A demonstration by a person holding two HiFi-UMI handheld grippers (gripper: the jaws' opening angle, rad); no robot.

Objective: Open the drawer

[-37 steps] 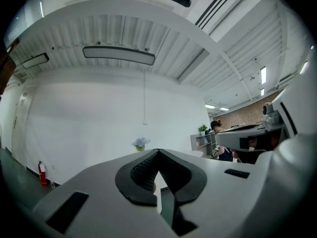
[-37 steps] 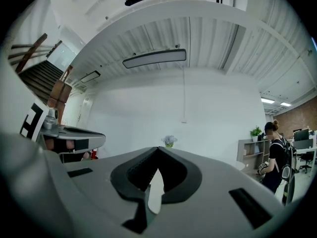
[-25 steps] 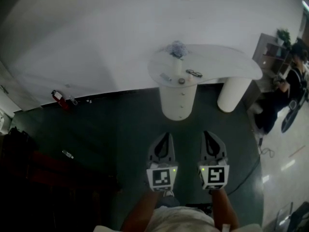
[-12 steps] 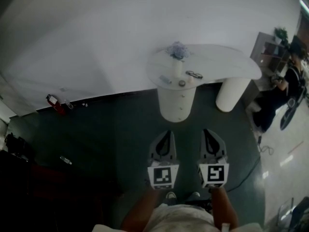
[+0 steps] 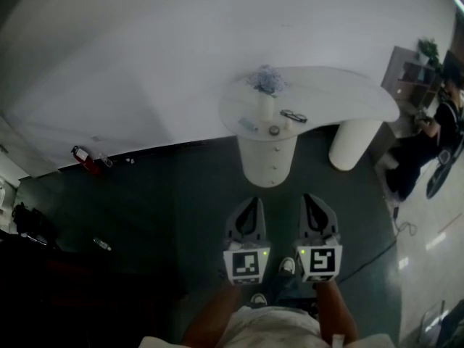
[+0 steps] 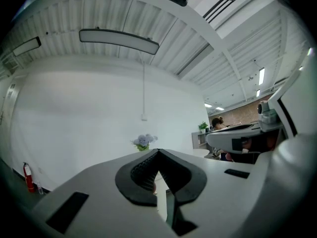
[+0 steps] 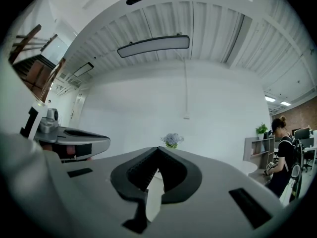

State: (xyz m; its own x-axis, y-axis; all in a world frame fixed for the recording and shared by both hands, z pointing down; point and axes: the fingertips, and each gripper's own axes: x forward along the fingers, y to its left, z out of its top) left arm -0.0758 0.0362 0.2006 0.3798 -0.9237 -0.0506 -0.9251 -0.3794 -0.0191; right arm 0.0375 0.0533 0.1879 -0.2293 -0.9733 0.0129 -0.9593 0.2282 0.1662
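Note:
The white cylindrical drawer pedestal (image 5: 269, 156) stands under the curved white desk top (image 5: 326, 93), with small knobs down its front. All its drawers look closed. My left gripper (image 5: 253, 201) and right gripper (image 5: 309, 197) are held side by side over the dark floor, pointing at the pedestal and well short of it. Both are shut and empty. In the left gripper view the left gripper (image 6: 158, 151) has its jaws meeting at the tip. The right gripper (image 7: 158, 148) shows the same in its own view.
On the desk are a vase of pale flowers (image 5: 266, 80), a pair of glasses (image 5: 293, 114) and small items. A second round leg (image 5: 353, 142) stands to the right. A person (image 5: 429, 133) sits at far right by a shelf (image 7: 258, 145). A fire extinguisher (image 5: 85, 158) leans at the left wall.
Both grippers have moved a little forward towards the desk, still shut. The person's shoes now show on the floor below the grippers.

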